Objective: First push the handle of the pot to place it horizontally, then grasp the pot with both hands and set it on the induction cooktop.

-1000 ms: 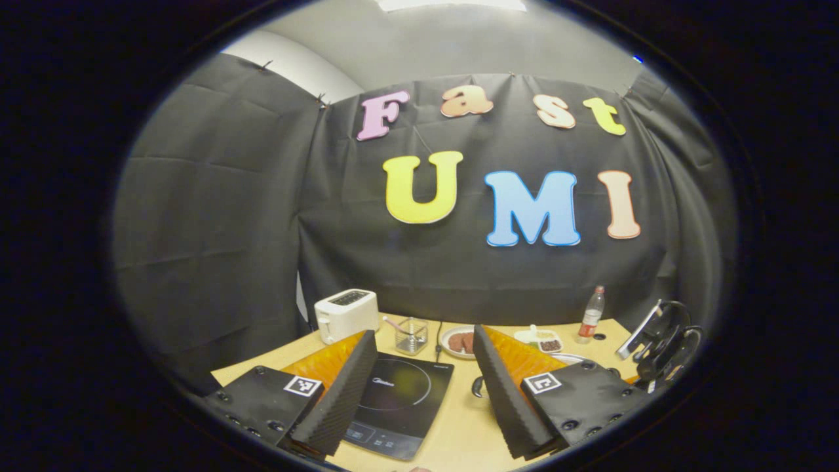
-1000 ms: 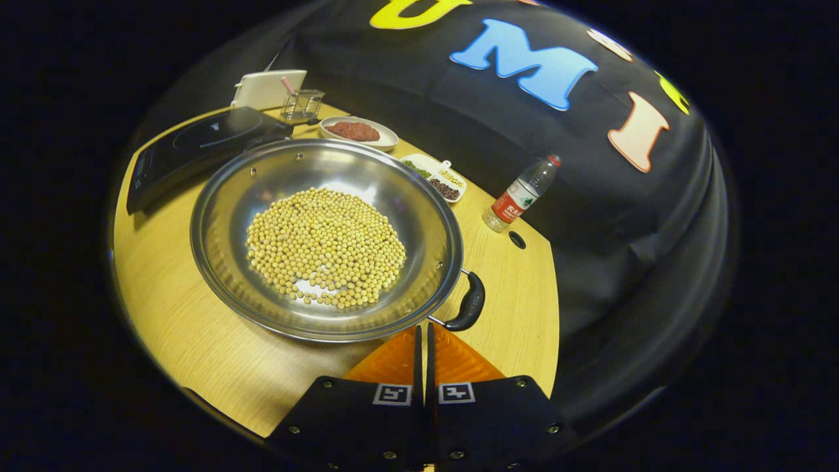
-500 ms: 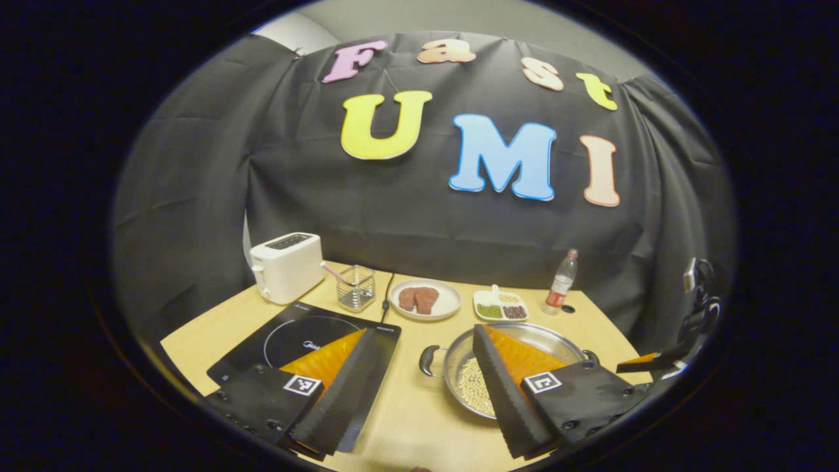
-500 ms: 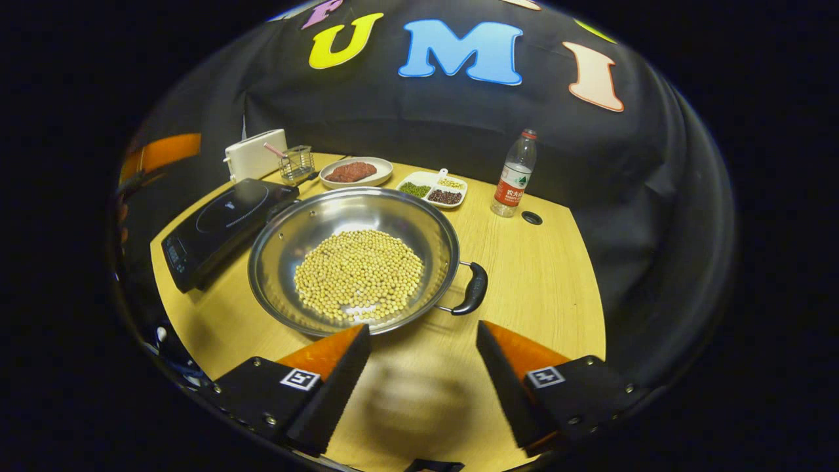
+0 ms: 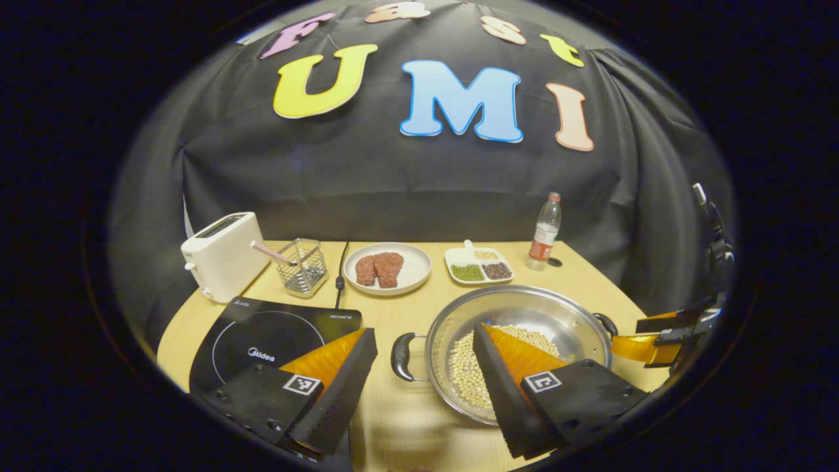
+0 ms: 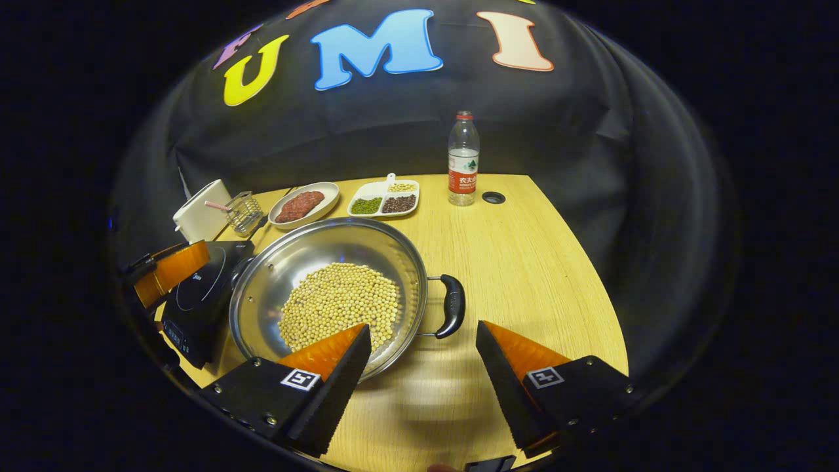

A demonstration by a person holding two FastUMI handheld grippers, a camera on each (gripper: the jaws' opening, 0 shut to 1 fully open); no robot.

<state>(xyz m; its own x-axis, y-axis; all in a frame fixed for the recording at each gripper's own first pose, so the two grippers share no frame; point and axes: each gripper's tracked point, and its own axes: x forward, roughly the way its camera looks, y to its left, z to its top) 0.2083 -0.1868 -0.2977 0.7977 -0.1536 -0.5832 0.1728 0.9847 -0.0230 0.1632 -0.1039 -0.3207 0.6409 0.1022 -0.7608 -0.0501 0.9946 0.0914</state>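
Observation:
A steel pot [image 5: 524, 305] holding soybeans [image 5: 462, 370] stands on the wooden table, right of the black induction cooktop [image 5: 269, 337]. Its two black handles point left [image 5: 401, 357] and right [image 5: 606, 322]. My left gripper [image 5: 425, 334] is open above the table, with the left handle between and beyond its fingers. In the right gripper view, the pot [image 6: 314, 249] lies ahead on the left and its near handle [image 6: 451, 305] sits just beyond my open right gripper [image 6: 423, 329]. Neither gripper touches the pot. The left gripper [image 6: 170, 269] hovers over the cooktop [image 6: 196, 301].
Along the back stand a white toaster [image 5: 219, 252], a wire basket [image 5: 301, 265], a plate of meat [image 5: 387, 267], a divided dish of beans [image 5: 478, 265] and a water bottle [image 5: 544, 233]. A cable hole [image 6: 493, 196] sits near the bottle. The table ends close on the right.
My right gripper went from shut by the pot's handle to open and drew back to the right. My left gripper tipped down and the pot came under it.

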